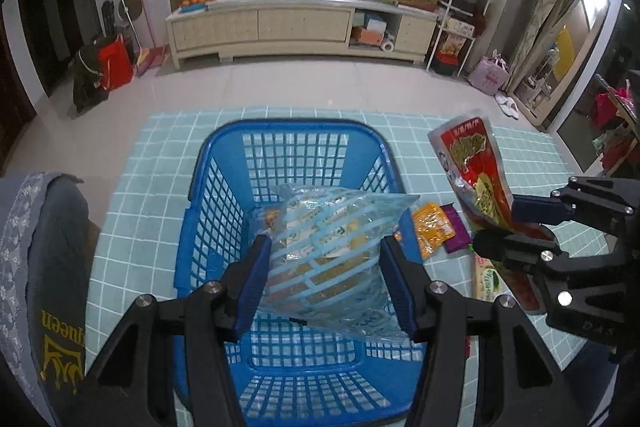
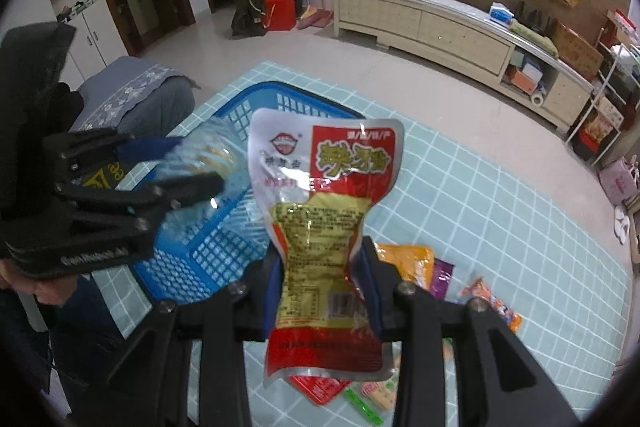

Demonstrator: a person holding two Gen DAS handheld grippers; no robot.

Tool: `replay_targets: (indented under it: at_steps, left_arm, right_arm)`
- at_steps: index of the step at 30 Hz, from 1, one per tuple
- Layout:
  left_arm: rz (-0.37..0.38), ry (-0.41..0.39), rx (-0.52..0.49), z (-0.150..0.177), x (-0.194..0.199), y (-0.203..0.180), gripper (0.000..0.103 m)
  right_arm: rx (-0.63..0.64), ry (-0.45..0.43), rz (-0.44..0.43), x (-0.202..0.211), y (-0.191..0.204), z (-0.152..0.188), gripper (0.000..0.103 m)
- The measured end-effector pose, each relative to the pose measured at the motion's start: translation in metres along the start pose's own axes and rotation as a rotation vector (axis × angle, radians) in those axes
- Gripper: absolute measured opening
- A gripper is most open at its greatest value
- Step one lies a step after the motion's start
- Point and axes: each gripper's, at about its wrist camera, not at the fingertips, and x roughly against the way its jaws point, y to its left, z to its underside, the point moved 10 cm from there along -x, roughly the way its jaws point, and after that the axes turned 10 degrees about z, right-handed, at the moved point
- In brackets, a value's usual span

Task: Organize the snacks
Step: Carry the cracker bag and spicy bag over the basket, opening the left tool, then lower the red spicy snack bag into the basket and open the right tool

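Note:
My left gripper (image 1: 324,279) is shut on a clear blue-striped snack bag (image 1: 332,251) and holds it over the blue plastic basket (image 1: 224,187). The basket stands on a teal checked tablecloth (image 1: 140,211). My right gripper (image 2: 322,287) is shut on a red and silver snack pouch (image 2: 320,227), held upright above the table to the right of the basket (image 2: 236,239). The pouch (image 1: 476,171) and right gripper (image 1: 516,227) also show in the left wrist view. The left gripper (image 2: 192,167) with its clear bag (image 2: 208,155) shows at the left of the right wrist view.
Loose snacks lie on the cloth right of the basket: an orange packet (image 1: 432,227), a purple bar (image 1: 456,231), a green-lettered packet (image 1: 488,279). More packets (image 2: 492,299) lie under the right gripper. A grey-covered chair (image 1: 44,267) stands left. A long cabinet (image 1: 300,23) lines the far wall.

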Motion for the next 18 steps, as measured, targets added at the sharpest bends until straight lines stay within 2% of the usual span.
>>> replay_targets:
  at_steps: [9,11,13,14,18]
  left_arm:
    - [0.030,0.045,-0.012,-0.017,-0.038,0.006,0.054]
    - [0.031,0.056,-0.035,-0.021,-0.047,0.003,0.058]
    - [0.020,0.048,-0.065,-0.023,-0.048,0.000,0.068]
    - [0.004,0.044,-0.079,-0.023,-0.048,0.000,0.070]
    - [0.009,0.065,-0.076,-0.017,-0.045,-0.001,0.071]
  right_arm:
    - [-0.031,0.012,0.021,-0.019,-0.005,-0.007,0.040]
    - [-0.043,0.018,0.027,-0.021,-0.008,-0.005,0.040]
    - [-0.055,0.026,0.028,-0.024,-0.009,-0.007,0.040]
    - [-0.059,0.031,0.028,-0.025,-0.011,-0.006,0.040]
    - [-0.069,0.048,0.033,-0.028,-0.017,-0.003,0.040]
